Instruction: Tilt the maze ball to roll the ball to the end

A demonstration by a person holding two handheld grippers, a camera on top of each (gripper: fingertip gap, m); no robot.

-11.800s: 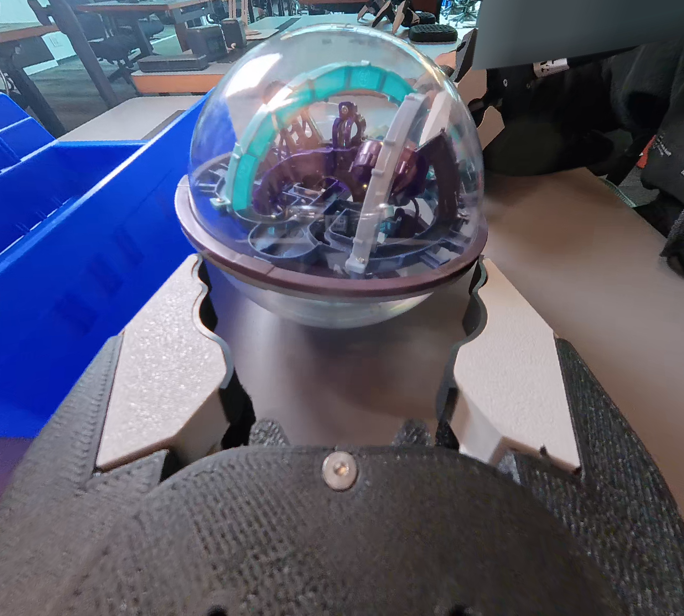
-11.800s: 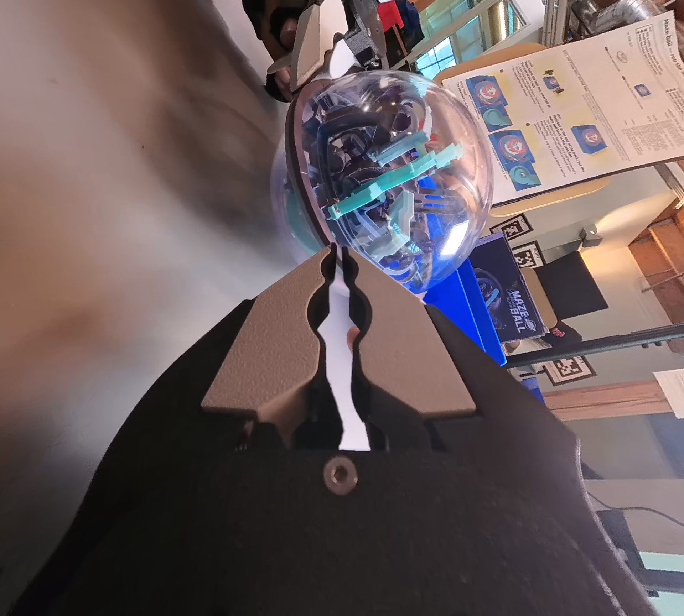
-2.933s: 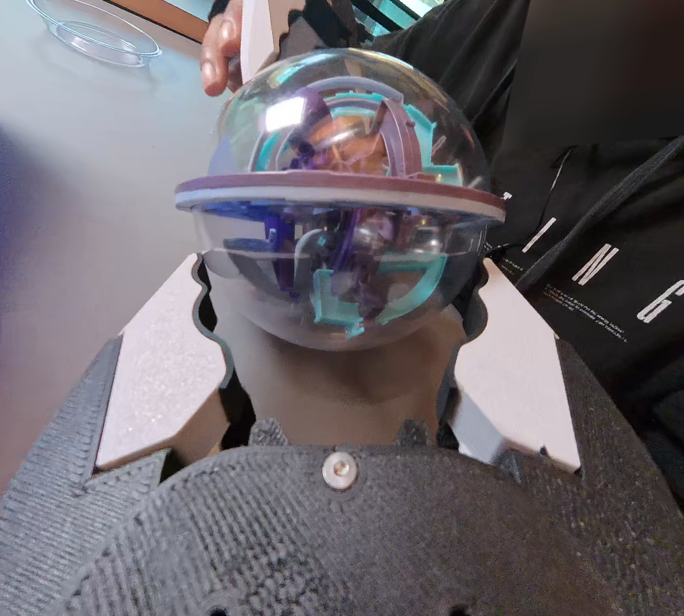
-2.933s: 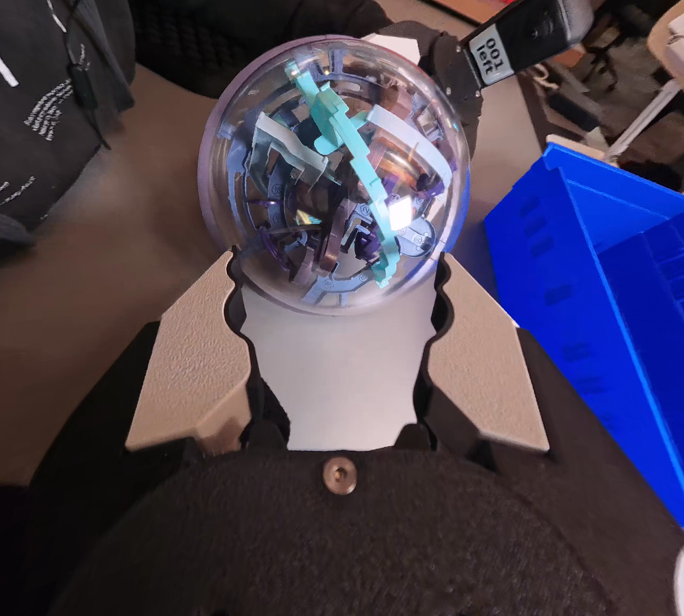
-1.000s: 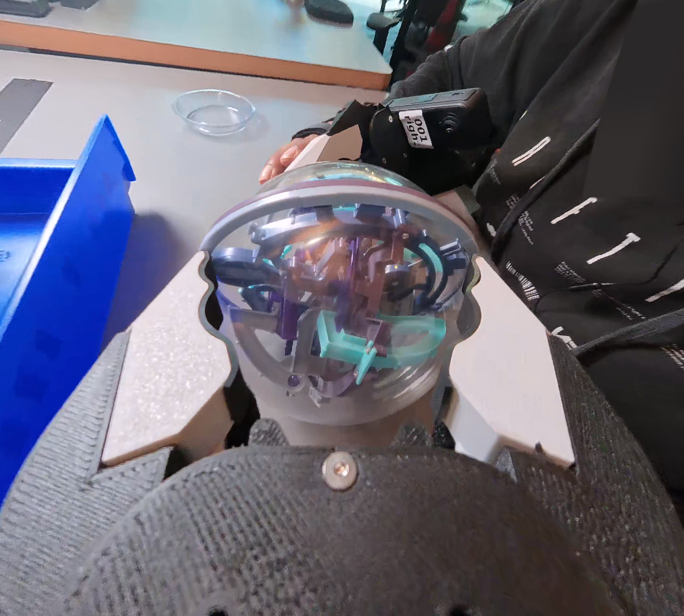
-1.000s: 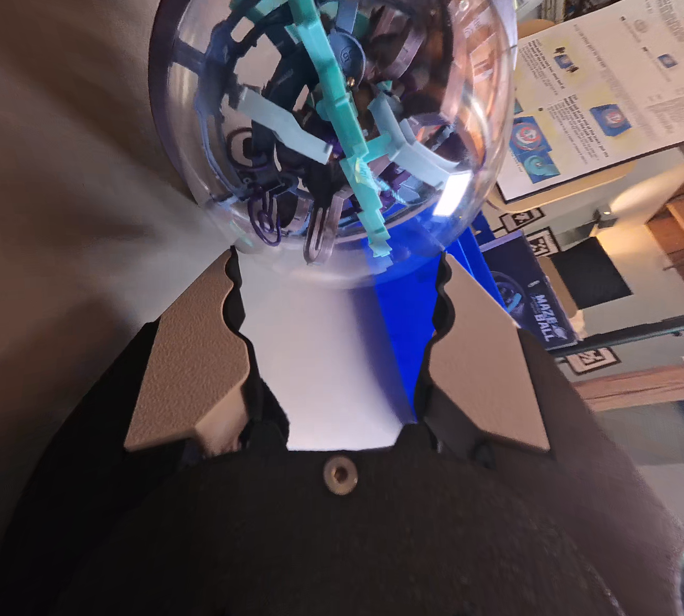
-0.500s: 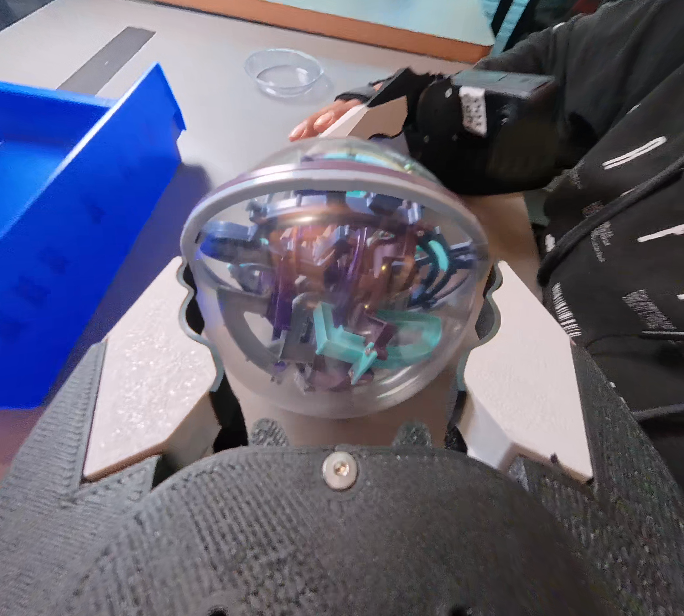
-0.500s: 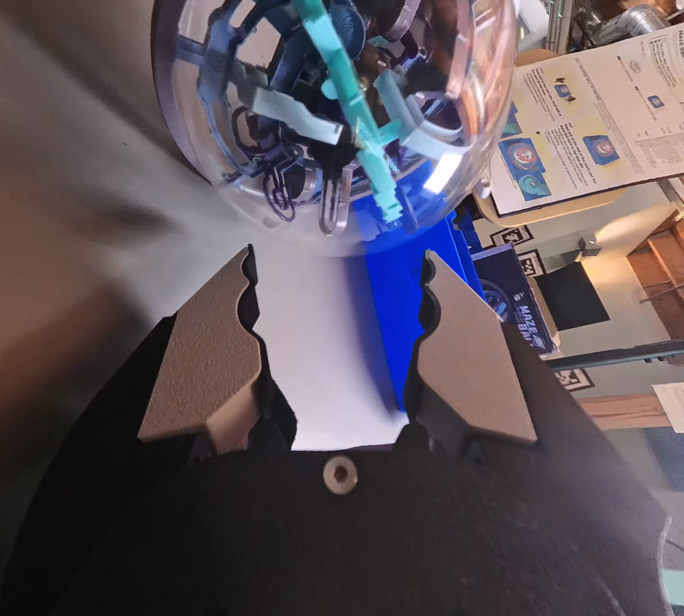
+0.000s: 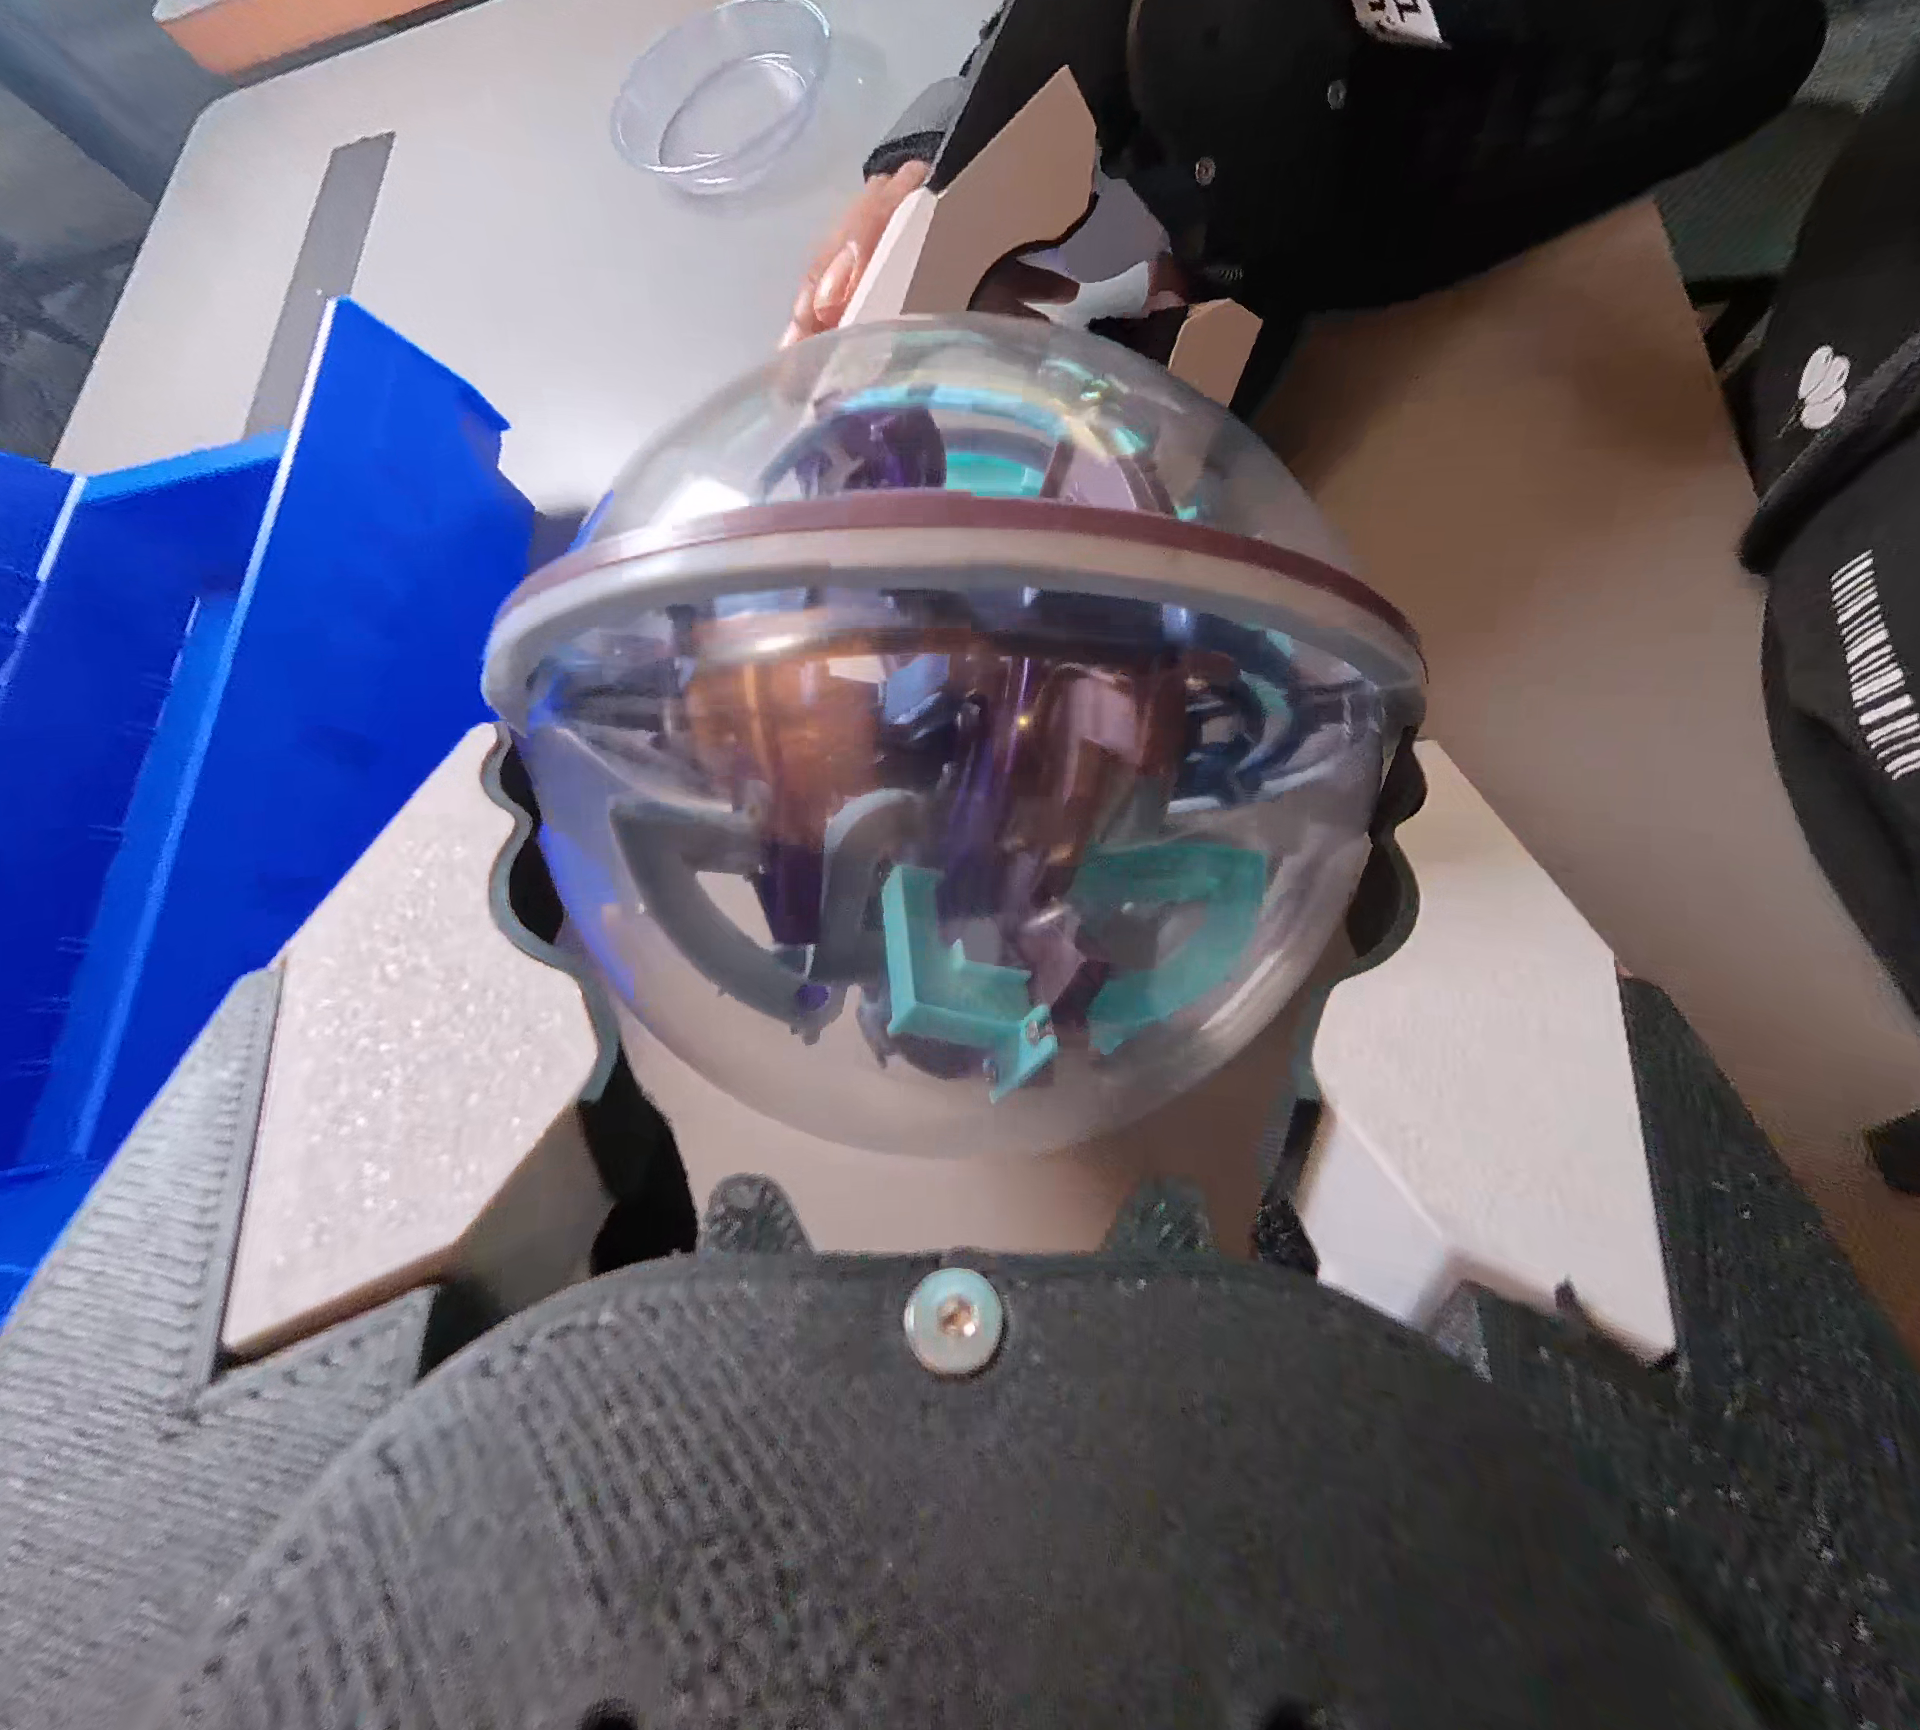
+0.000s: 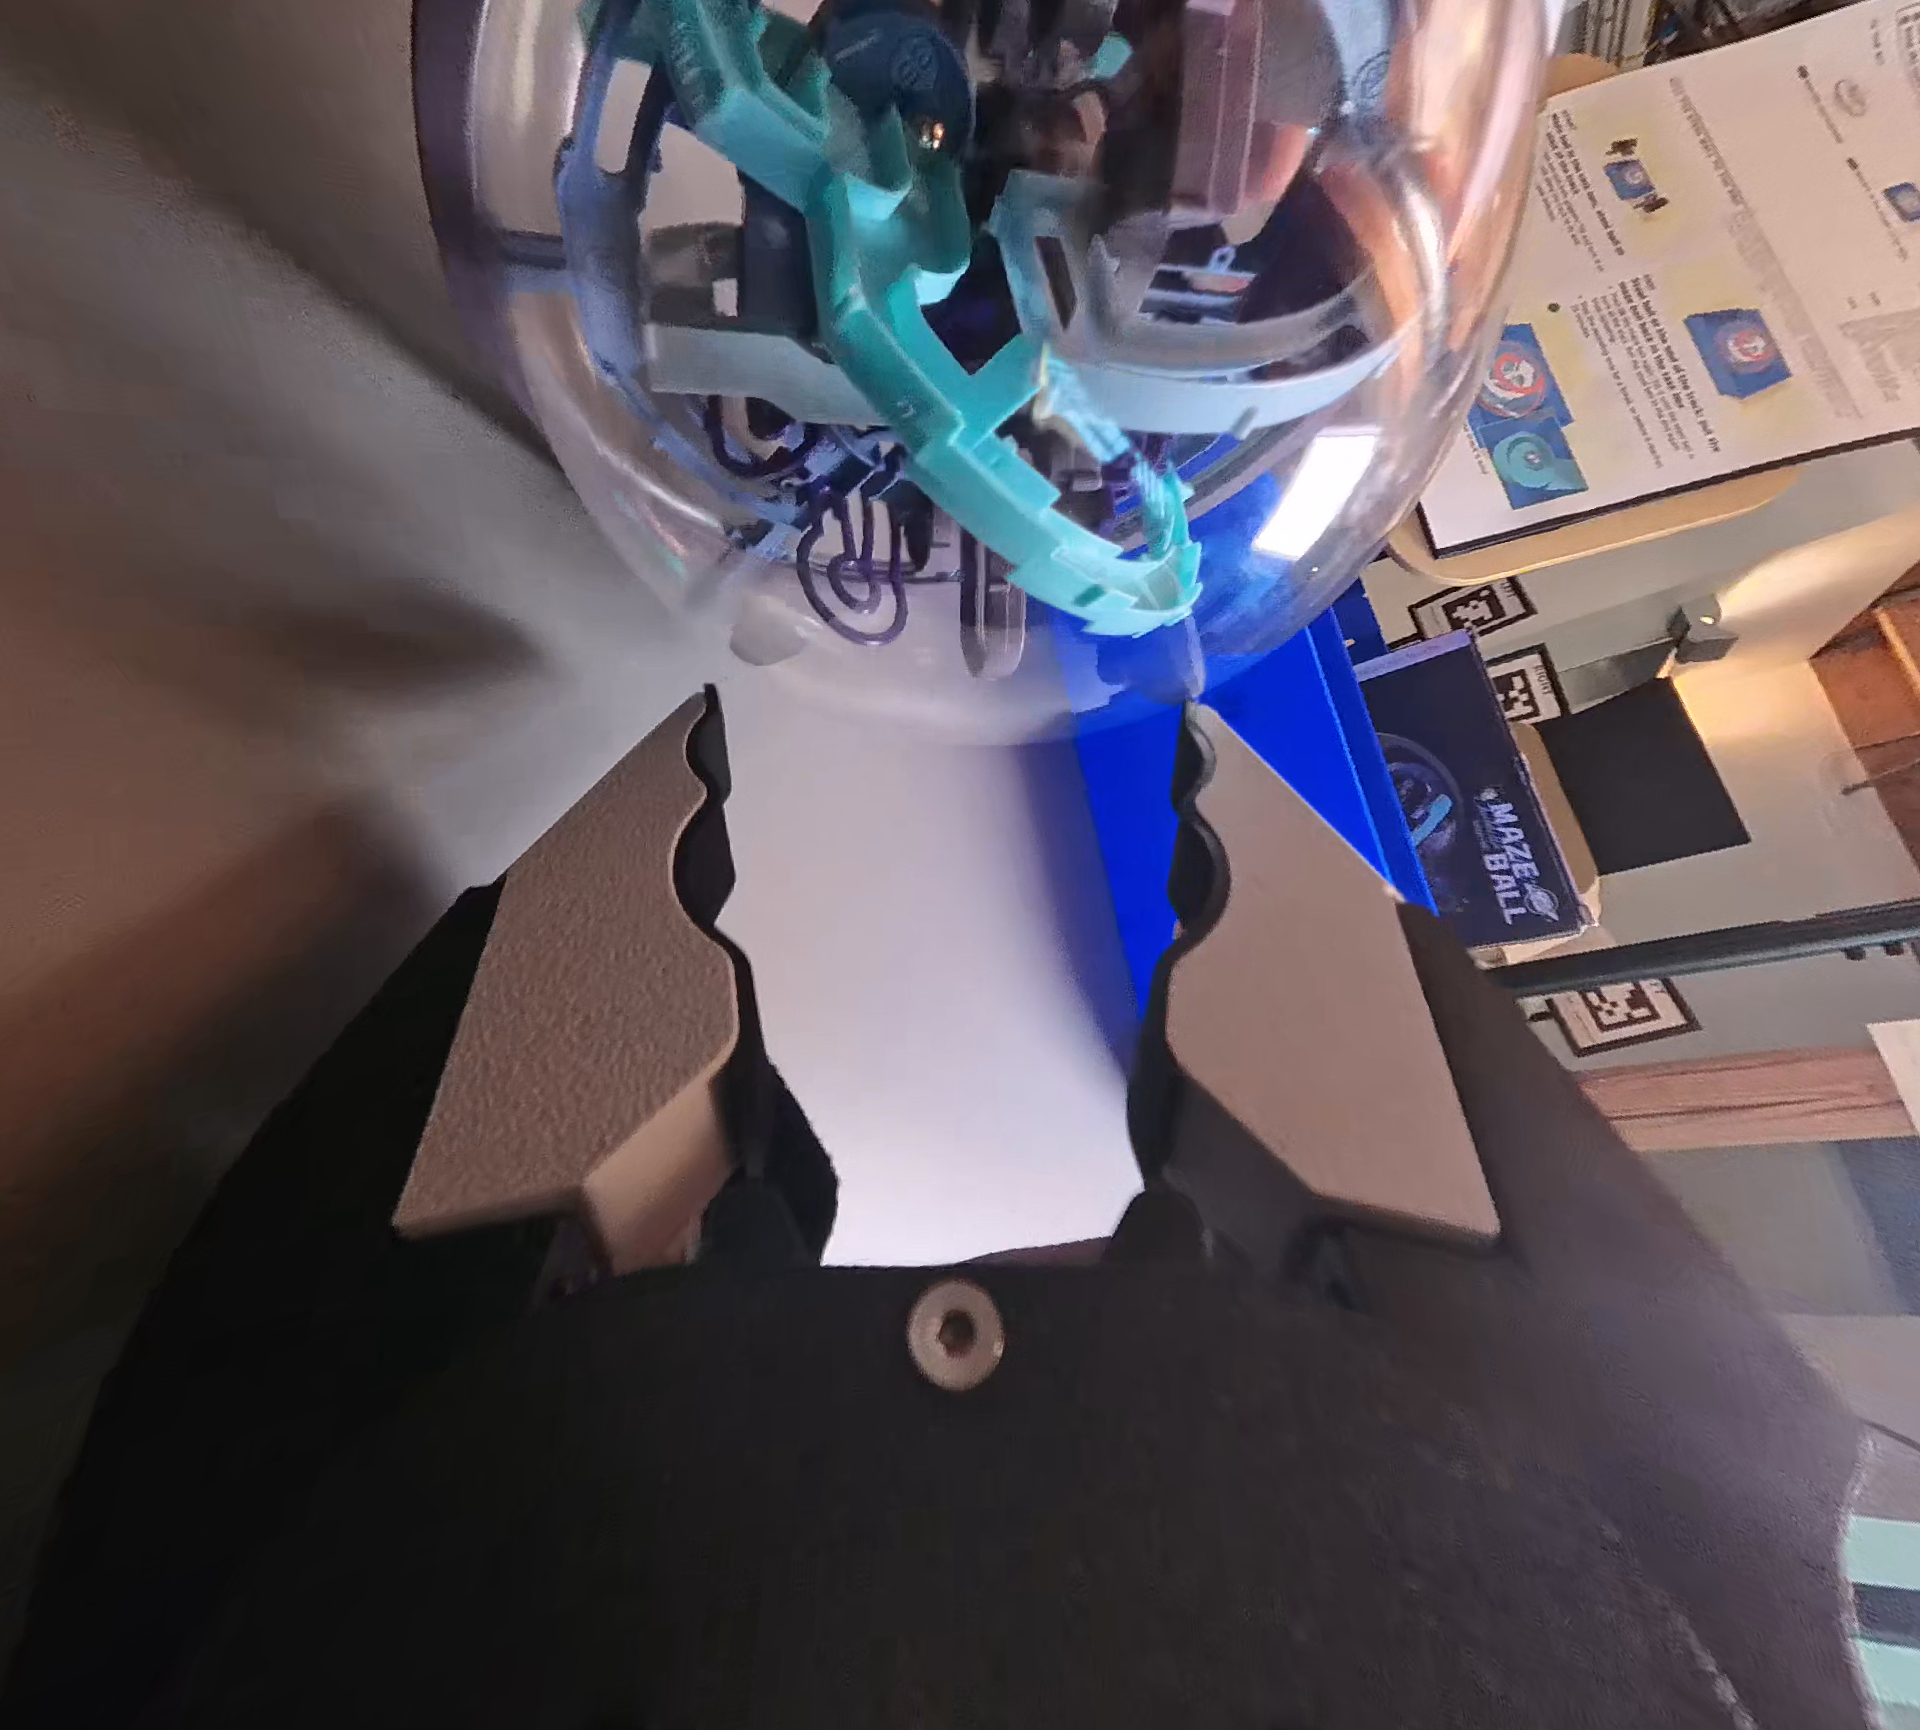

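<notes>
Holding the maze ball (image 9: 951, 745) between the wide-spread fingers of my left gripper (image 9: 951, 859), I have its lower half cradled against both inner edges, with the dark seam ring running roughly level. My right gripper (image 10: 951, 859) stands open, narrower than the sphere, its tips just short of the clear shell and gripping nothing. I judge the step in hand to be mid-tilt. I cannot pick out the small ball with any certainty among the teal and purple tracks, so progress cannot be stated. The next move calls for a slow, small roll of the left wrist, with the right gripper ready to steady the far side.

Containers: the blue bin (image 9: 208, 641) sits just left of the sphere, its contents hidden. The clear dish (image 9: 722, 91) on the table (image 9: 499, 226) beyond looks empty.
</notes>
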